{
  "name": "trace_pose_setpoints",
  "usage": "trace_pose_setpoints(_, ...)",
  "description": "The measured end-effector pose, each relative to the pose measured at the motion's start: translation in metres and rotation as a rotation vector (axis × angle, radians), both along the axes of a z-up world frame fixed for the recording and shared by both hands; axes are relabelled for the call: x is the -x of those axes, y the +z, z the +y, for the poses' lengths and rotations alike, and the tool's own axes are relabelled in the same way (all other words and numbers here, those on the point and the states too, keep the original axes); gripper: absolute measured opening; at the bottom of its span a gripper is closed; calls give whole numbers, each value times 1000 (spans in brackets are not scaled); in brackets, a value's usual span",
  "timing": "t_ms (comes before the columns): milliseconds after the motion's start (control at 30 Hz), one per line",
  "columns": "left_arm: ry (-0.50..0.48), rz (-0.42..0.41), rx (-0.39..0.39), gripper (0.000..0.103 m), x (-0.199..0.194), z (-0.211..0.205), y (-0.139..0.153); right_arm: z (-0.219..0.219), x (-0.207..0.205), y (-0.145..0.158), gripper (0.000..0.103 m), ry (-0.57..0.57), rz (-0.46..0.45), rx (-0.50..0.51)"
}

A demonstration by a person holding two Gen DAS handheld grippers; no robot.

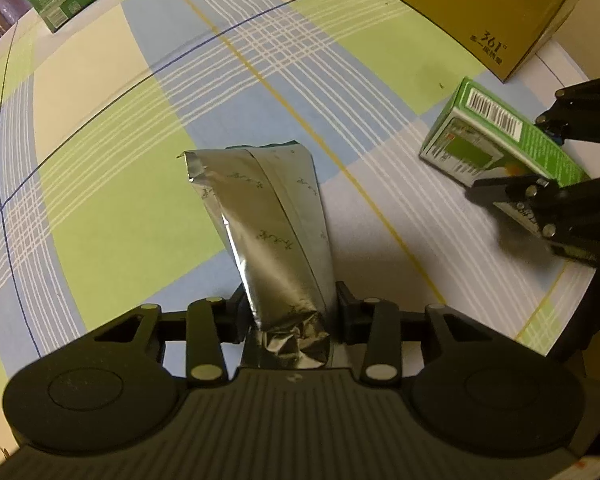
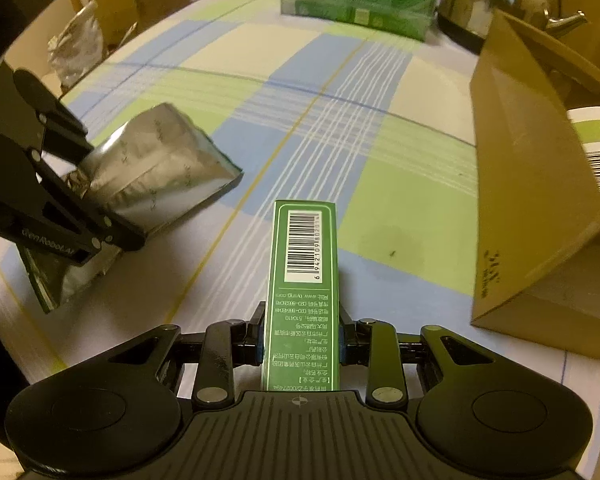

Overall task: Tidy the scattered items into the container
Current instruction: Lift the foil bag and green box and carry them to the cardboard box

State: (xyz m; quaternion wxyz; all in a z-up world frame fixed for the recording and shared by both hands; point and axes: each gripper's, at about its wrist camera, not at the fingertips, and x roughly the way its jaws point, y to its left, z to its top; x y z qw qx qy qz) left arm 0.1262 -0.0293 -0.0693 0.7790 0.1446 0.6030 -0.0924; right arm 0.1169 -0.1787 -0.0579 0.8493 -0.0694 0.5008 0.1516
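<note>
Both tongs were loaded: left gripper (image 1: pixel 290 316) clenched on the crumpled end of the foil pouch (image 1: pixel 268 216), right gripper (image 2: pixel 301 340) clamped across the green box (image 2: pixel 302 280) — each evidently carried toward the carton (image 2: pixel 540 200), left of it, not yet inside.

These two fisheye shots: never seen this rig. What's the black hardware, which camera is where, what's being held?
No robot arm: a person holds one pair of black two-finger tongs in each hand, each with a camera looking along its fingers. The left wrist view shows the left tongs shut on a crinkled silver foil pouch. The right wrist view shows the right tongs shut on a slim green barcoded carton. Both hover over a blue, green and cream checked tablecloth. The open brown cardboard box is the likely container.
</note>
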Motion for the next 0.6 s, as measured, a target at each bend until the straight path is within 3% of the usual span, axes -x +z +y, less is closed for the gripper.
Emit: trace_pose_setpoints(600, -17, -12, 85, 35, 14, -7, 43, -21, 27, 40, 28, -95, -64, -79)
